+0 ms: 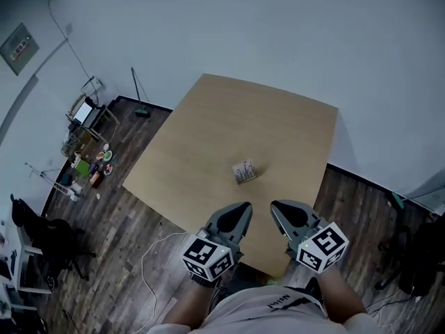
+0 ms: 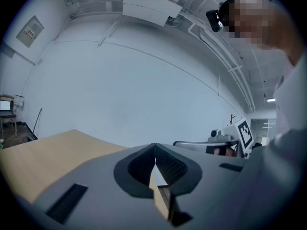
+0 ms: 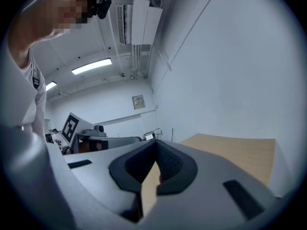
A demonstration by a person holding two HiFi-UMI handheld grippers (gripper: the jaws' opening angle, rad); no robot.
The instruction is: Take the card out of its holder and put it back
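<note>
A small card holder with a card in it (image 1: 244, 171) stands near the middle of the light wooden table (image 1: 208, 138). Both grippers hover side by side over the table's near edge, short of the holder. My left gripper (image 1: 245, 207) has its jaws closed together with nothing between them, and the same shows in the left gripper view (image 2: 155, 145). My right gripper (image 1: 276, 206) is likewise shut and empty, its jaws meeting in the right gripper view (image 3: 156, 143). Neither gripper view shows the holder; both look across the tabletop towards the white walls.
The table's near edge lies just under the grippers. On the wood floor at the left are a small stand with a screen (image 1: 86, 111), bottles and clutter (image 1: 97, 165), a black chair (image 1: 49, 239) and a white cable (image 1: 156, 256). A dark bag (image 1: 421, 259) sits at the right.
</note>
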